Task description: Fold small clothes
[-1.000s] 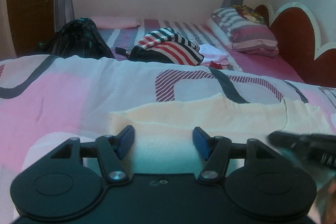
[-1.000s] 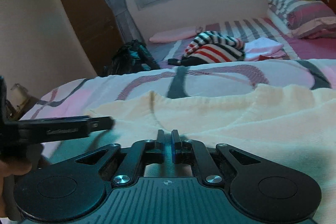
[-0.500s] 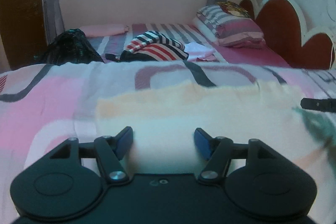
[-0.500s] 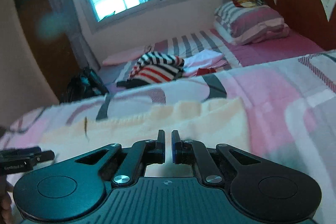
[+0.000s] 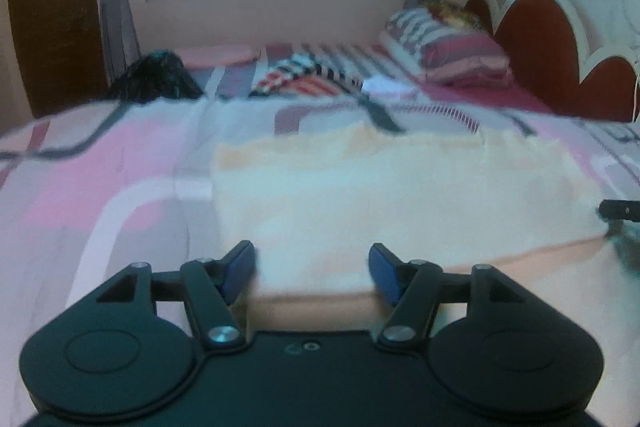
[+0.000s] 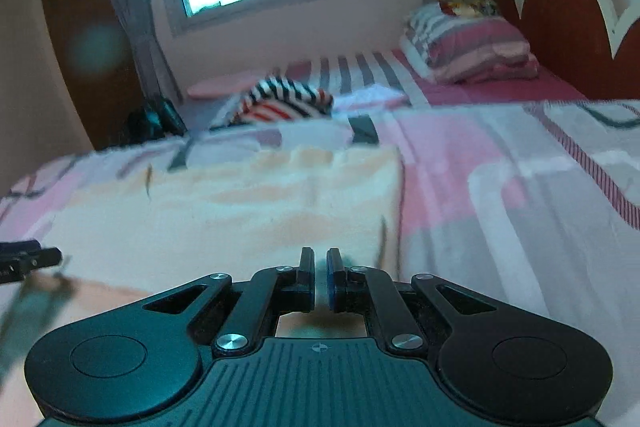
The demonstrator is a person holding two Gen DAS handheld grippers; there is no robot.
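Cloth (image 5: 384,195), cream and folded, lies on the pink patterned bedspread (image 5: 100,195) across the middle of both frames. The left gripper (image 5: 312,269) at the bottom of its frame has its fingers spread wide over the cloth's near edge, holding nothing. The right gripper (image 6: 318,277) has its fingers nearly together with a thin gap; whether they pinch the cloth cannot be told.

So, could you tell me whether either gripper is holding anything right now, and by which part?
The left gripper is open and holds nothing. The right gripper is nearly shut over the cream garment; whether it pinches the near edge cannot be told.
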